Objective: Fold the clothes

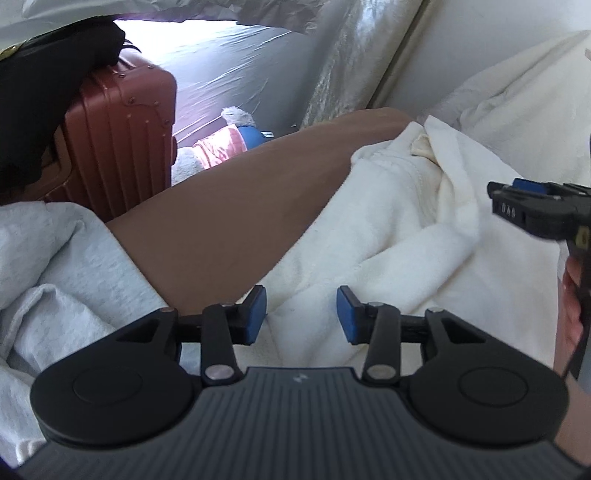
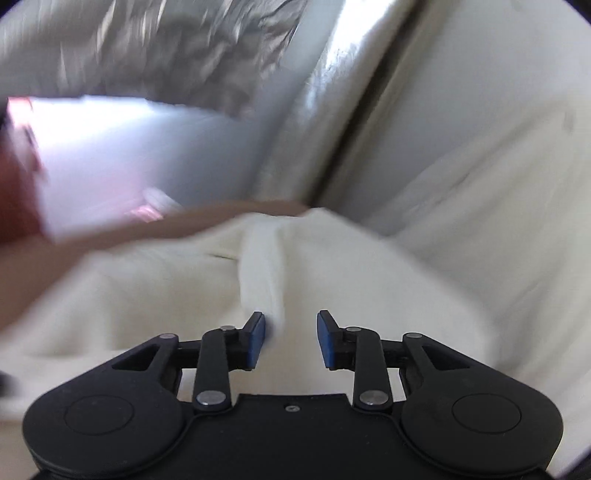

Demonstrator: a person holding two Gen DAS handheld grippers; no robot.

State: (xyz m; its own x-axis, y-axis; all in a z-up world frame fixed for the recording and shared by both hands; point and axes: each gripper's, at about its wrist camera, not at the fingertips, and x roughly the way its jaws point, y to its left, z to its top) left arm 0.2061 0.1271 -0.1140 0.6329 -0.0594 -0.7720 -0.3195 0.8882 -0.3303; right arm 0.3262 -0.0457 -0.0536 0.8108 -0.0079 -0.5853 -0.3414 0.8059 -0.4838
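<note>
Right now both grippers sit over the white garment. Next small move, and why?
Probably ease the right gripper forward and close on the raised fold of the white garment. Its jaws stand apart with nothing pinched, and the ridge lies just ahead. The left gripper is also open.

We see a brown bed surface (image 1: 229, 206), its far edge running diag. Beyond that edge: glossy grey floor (image 1: 229, 74) w/ bright light glare, a red-brown ribbed suitcase (image 1: 118, 147) upright at the left, a plush toy (image 1: 221, 144) (pink & blue, partly hidden) on the floor. Crinkled silver foil sheeting (image 1: 343, 66) hangs behind; pale wall (image 1: 480, 33) at right.
</note>
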